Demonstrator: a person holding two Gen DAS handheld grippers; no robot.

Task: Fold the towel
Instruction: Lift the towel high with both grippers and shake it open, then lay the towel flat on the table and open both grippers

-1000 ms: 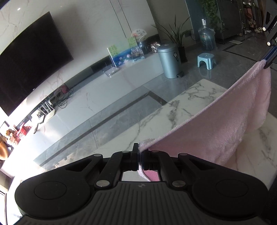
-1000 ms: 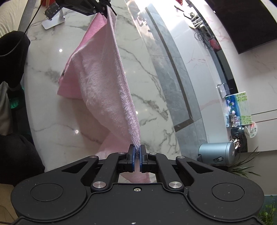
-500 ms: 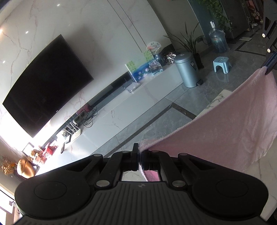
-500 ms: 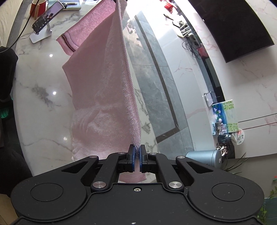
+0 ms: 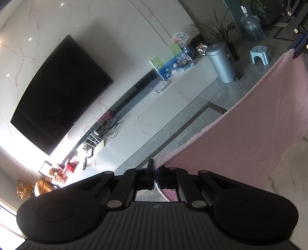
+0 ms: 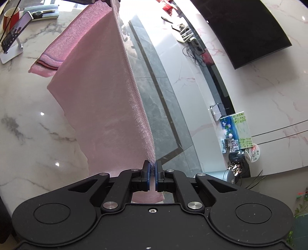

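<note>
A pink towel [image 5: 250,123] hangs stretched in the air between my two grippers. My left gripper [image 5: 155,169] is shut on one top corner of it. The towel's edge runs up to the far right, where my right gripper [image 5: 297,49] pinches the other corner. In the right wrist view my right gripper [image 6: 152,167] is shut on its corner and the pink towel [image 6: 96,92] hangs down over the marble table [image 6: 28,123]. Its lower end, with a dark stripe, trails towards the table at the upper left. My left gripper is only partly visible at the top edge there.
A phone on a stand [image 6: 13,38], a red mug [image 6: 10,17] and a notebook with a pen [image 6: 43,13] sit on the far end of the table. Beyond the table lie grey floor, a low white TV bench [image 5: 154,107], a metal bin [image 5: 223,61] and a blue stool [image 5: 259,53].
Both grippers have risen and carried the towel up with them. It lay bunched on the table before; now it hangs lifted and spread almost flat between them.
</note>
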